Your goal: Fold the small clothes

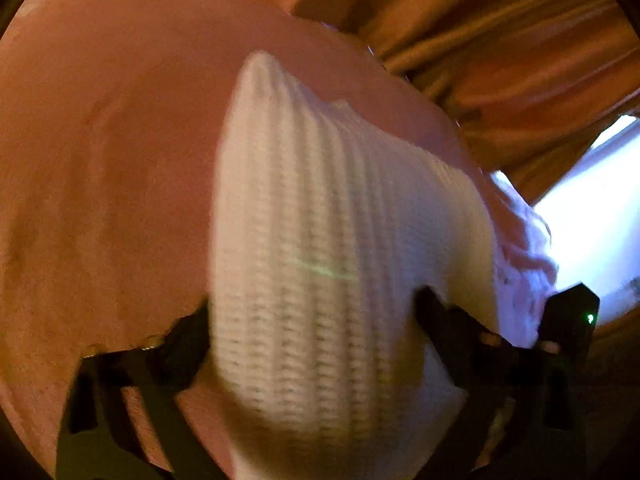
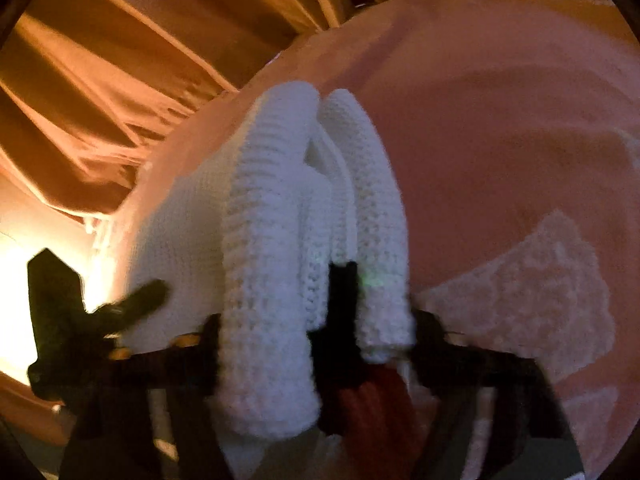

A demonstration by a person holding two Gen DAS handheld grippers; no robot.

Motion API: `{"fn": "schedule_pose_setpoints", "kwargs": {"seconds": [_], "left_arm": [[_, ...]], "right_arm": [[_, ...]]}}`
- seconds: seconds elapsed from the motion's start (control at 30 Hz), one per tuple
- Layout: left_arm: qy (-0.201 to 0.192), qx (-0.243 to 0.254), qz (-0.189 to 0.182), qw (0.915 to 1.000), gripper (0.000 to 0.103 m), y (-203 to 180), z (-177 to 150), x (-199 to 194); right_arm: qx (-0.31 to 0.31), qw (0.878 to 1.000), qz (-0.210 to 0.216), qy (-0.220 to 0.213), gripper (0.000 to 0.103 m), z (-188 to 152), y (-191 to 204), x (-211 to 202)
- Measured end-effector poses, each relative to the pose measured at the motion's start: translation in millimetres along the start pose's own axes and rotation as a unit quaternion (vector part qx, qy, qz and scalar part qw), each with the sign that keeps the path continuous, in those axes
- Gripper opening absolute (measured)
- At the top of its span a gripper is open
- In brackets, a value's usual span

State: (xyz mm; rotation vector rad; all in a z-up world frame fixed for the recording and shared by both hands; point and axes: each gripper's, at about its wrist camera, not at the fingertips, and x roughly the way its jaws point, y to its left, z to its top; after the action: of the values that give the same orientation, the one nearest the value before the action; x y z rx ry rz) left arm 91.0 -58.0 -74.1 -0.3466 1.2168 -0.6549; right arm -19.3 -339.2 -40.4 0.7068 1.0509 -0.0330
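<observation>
Both the left gripper (image 1: 316, 360) and right gripper (image 2: 316, 344) look clamped on the white knit garment (image 1: 320, 220) over the pink bed (image 1: 100, 140), so they'd best keep tension even while folding, no yanking.

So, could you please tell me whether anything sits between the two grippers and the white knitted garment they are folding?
Nothing visible does. The white knitted garment already fills the gap of the left gripper, and its thick folds lie between the jaws of the right gripper. Only the pink surface lies beneath it.
</observation>
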Motion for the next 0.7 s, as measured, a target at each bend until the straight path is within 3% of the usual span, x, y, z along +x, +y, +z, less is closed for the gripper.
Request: {"fn": "schedule_pose_setpoints", "kwargs": {"seconds": [0.07,0.17,0.27,0.47,0.7], "left_arm": [[-0.002,0.013,0.017,0.9998,0.065,-12.1,1.0,-3.5],[-0.010,0.037,0.034,0.9987,0.050,-32.1,2.2,-13.9],[-0.024,0.068,0.034,0.9968,0.048,-56.8,-0.3,-35.8],[-0.070,0.113,-0.001,0.9912,0.048,-105.7,4.2,-106.5],[-0.168,0.156,-0.031,0.9729,0.049,-120.4,18.5,-226.1]], "right_arm": [[-0.009,1.000,-0.005,-0.009,0.044,0.8,6.2,-7.3],[-0.027,0.999,-0.004,-0.033,0.042,2.7,23.6,-28.5],[-0.065,0.995,-0.008,-0.069,0.041,3.2,53.1,-62.6],[-0.113,0.984,0.000,-0.140,0.042,4.8,101.4,-140.5],[-0.188,0.956,0.057,-0.219,0.042,4.2,193.7,-206.3]]}}
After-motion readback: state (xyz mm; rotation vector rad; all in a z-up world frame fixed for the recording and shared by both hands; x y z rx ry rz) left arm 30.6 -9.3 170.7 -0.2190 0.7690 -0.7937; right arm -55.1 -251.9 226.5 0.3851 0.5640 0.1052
